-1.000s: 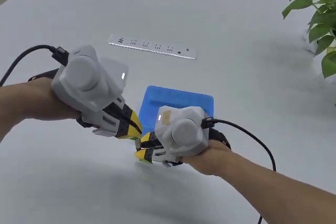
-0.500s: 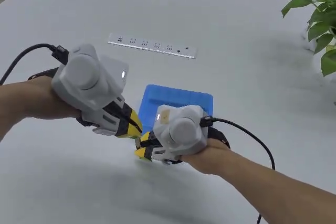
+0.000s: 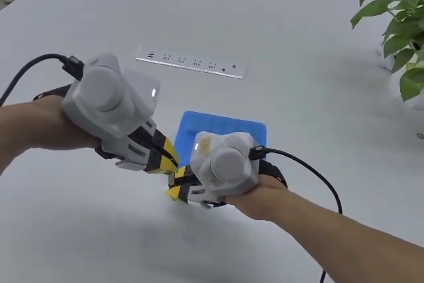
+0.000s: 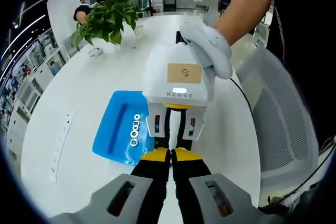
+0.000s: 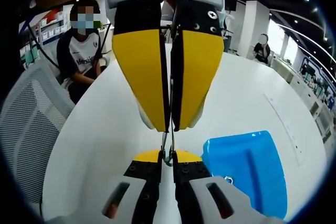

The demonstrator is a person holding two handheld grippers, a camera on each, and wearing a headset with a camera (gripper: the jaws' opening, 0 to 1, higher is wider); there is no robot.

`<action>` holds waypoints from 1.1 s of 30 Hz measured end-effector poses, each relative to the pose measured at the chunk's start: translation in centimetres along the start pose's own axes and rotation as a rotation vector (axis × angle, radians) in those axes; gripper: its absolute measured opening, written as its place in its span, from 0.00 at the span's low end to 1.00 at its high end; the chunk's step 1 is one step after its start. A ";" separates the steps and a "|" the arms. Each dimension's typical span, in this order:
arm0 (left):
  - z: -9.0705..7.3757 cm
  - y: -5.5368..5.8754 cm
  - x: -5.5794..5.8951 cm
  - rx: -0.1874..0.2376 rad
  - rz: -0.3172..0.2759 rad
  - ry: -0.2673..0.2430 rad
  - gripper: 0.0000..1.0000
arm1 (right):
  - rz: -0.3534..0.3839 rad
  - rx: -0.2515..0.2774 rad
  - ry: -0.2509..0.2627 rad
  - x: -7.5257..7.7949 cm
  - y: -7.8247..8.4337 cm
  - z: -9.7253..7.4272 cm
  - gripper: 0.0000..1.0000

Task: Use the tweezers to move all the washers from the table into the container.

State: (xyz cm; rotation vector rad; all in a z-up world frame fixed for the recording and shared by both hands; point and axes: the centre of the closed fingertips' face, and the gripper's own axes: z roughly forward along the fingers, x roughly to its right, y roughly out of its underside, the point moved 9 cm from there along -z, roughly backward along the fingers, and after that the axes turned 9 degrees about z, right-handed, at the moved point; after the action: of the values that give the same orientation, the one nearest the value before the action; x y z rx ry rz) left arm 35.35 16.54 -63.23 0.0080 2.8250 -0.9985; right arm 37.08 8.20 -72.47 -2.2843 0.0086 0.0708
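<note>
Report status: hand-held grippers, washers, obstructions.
Left hand-held gripper and right hand-held gripper both shut on tweezers. Washers lined up on blue tray. No obstruction seen.

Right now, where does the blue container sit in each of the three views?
Head view: blue container at centre, its near part hidden.
Left gripper view: container lower left of centre, washers in a row inside.
Right gripper view: container at lower right.
Shared landmark: the white power strip on the table beyond it, far left in the left gripper view, faint at right in the right gripper view.
</note>
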 end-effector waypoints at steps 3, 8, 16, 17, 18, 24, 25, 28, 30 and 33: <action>-0.4 -0.4 0.0 -0.005 0.008 -0.006 0.06 | -0.005 0.005 0.006 -0.1 -0.5 -0.3 0.09; -1.2 -1.1 0.0 -0.011 0.025 -0.016 0.06 | -0.017 0.015 0.018 -0.1 -1.3 -0.9 0.09; -2.6 -2.3 -0.1 0.003 0.042 -0.023 0.06 | -0.039 0.028 0.036 -0.3 -2.5 -2.2 0.10; -2.7 -2.4 -0.1 0.003 0.046 -0.024 0.06 | -0.039 0.029 0.038 -0.3 -2.6 -2.4 0.10; -2.9 -2.6 -0.1 0.003 0.050 -0.026 0.06 | -0.041 0.032 0.040 -0.3 -2.8 -2.6 0.10; -3.5 -3.5 -0.4 0.004 0.074 -0.039 0.06 | -0.062 0.035 0.060 0.1 -3.5 -3.7 0.10; -3.6 -3.6 -0.4 0.005 0.077 -0.041 0.06 | -0.063 0.036 0.061 0.1 -3.6 -3.8 0.09; -3.9 -4.1 -0.7 0.006 0.087 -0.047 0.06 | -0.074 0.036 0.071 0.4 -3.8 -4.3 0.09; -4.0 -4.3 -0.9 0.008 0.091 -0.052 0.06 | -0.078 0.035 0.078 0.6 -4.0 -4.6 0.09; -4.0 -4.6 -1.3 0.011 0.099 -0.056 0.06 | -0.080 0.037 0.086 0.9 -4.0 -4.9 0.09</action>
State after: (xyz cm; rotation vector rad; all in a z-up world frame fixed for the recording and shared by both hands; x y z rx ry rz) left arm 35.81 15.54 -57.09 0.1180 2.7392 -0.9770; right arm 38.37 7.14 -66.23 -2.2465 -0.0365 -0.0691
